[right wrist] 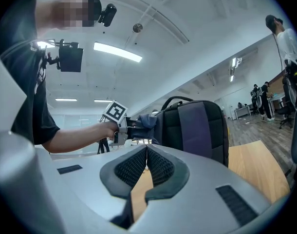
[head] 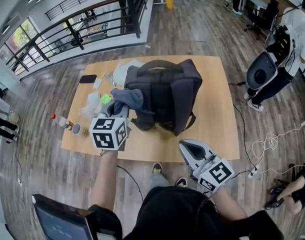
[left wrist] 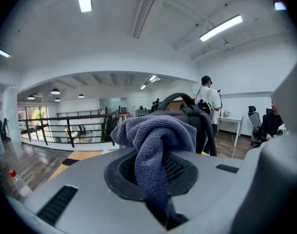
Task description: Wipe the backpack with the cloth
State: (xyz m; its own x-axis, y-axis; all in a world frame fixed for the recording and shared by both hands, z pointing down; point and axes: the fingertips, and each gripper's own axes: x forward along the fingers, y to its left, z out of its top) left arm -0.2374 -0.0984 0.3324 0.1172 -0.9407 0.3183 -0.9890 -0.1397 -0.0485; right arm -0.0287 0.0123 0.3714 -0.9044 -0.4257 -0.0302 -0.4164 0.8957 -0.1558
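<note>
While the light wooden table (head: 217, 109) takes up most of the head view, the dark grey fabric backpack (head: 165, 96) with a purple panel stands upright near its middle, carry loop on top.

Left gripper (head: 120, 110): at the backpack's left side, near the top. Jaws clamped on the blue-grey terry cloth (head: 127, 98). The cloth is bunched over the jaw tips, and its wad touches the backpack's side face.

Right gripper (head: 186, 148): off the table's near edge, well apart from the backpack and aimed toward it. Jaws together, pads meeting, nothing between them.

Small stuff at the table's left end: black flat phone (head: 87, 78) and red-capped plastic bottle (head: 61, 121) lying down, both clear of the backpack.
</note>
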